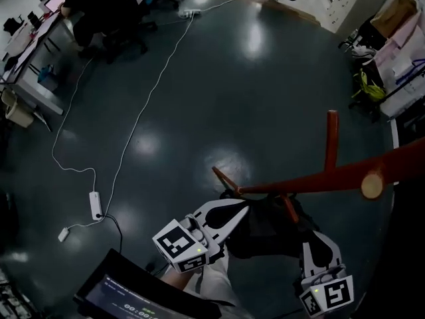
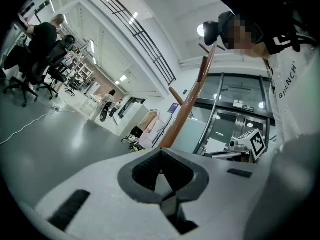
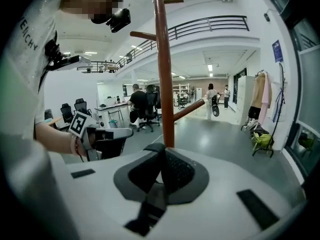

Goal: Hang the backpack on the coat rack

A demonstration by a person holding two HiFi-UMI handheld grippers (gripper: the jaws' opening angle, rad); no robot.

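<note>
Here the left gripper (image 1: 238,212) and the right gripper (image 1: 319,243) each have their jaws fully closed, pinching black straps of the backpack (image 1: 265,232). It hangs between them, just beside the red-brown pole of the coat rack (image 1: 312,179), below its pegs.

We see the backpack (image 1: 265,234) between the left gripper (image 1: 240,211) and the right gripper (image 1: 321,242), beneath the coat rack (image 1: 319,177); 1 cable (image 1: 146,108) crosses the floor (image 1: 252,85) leftward.
</note>
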